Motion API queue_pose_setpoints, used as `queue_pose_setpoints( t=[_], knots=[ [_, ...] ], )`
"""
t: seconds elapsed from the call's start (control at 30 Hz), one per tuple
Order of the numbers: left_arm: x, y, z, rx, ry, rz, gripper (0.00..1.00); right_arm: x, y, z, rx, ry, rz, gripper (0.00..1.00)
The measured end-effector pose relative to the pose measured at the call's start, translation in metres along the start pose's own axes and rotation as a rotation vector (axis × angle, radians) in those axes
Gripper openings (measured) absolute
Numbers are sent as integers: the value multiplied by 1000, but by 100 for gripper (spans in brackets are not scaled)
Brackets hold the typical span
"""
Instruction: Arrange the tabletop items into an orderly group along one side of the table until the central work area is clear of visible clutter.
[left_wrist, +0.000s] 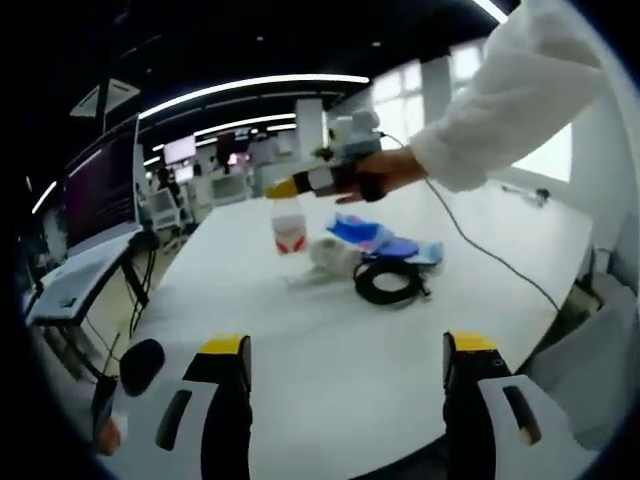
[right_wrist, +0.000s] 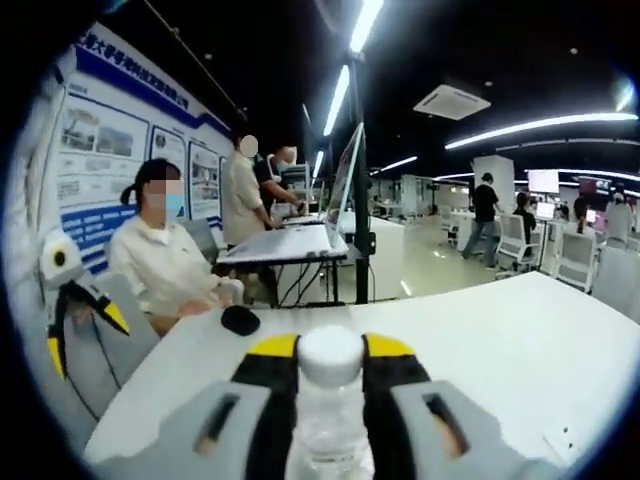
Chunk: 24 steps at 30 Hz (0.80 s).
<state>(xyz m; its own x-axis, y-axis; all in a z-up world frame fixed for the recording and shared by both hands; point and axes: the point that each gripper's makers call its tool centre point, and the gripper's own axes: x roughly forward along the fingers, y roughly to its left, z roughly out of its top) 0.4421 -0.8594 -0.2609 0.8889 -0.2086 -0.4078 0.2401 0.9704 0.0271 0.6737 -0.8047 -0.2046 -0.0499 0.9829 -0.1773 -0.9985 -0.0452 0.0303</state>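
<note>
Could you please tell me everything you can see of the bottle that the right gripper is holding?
The bottle is clear plastic with a white screw cap and a red-and-white label. It stands upright, clamped near the neck between the yellow-tipped jaws of the right gripper. In the left gripper view the bottle is beyond a black cable coil over the white table.

A large open office with a dark ceiling crossed by long strip lights (right_wrist: 352, 50). A white bench (left_wrist: 330, 340) spreads across the foreground. Bright windows (left_wrist: 405, 95) line the far wall in the left gripper view. In the right gripper view, blue-and-white posters (right_wrist: 95, 150) cover one wall, a ceiling vent (right_wrist: 452, 102) hangs overhead, and a tilted desk with a monitor (right_wrist: 345, 185) stands near white office chairs (right_wrist: 575, 255).
</note>
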Motion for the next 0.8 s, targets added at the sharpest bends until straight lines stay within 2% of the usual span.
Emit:
queue_pose_setpoints(
  t=[0.27, 0.53, 0.57, 0.63, 0.67, 0.73, 0.8],
  knots=[
    [0, 1, -1, 5, 3, 4, 74, 6, -2, 0, -19, 24, 30, 21],
    [-1, 2, 0, 12, 6, 9, 74, 5, -2, -1, -32, 50, 24, 22],
    [-1, 2, 0, 11, 6, 10, 74, 6, -3, -5, -17, 69, 16, 23],
    [-1, 2, -1, 12, 10, 10, 74, 5, -7, -19, 44, 143, -25, 36],
    [-1, 2, -1, 14, 13, 10, 74, 6, -8, -15, 54, 124, -39, 46],
    [0, 2, -1, 16, 13, 11, 74, 4, -11, -4, 112, 68, -74, 55],
    [0, 2, -2, 15, 15, 11, 74, 1, -15, -5, 129, 98, -106, 63]
  ],
)
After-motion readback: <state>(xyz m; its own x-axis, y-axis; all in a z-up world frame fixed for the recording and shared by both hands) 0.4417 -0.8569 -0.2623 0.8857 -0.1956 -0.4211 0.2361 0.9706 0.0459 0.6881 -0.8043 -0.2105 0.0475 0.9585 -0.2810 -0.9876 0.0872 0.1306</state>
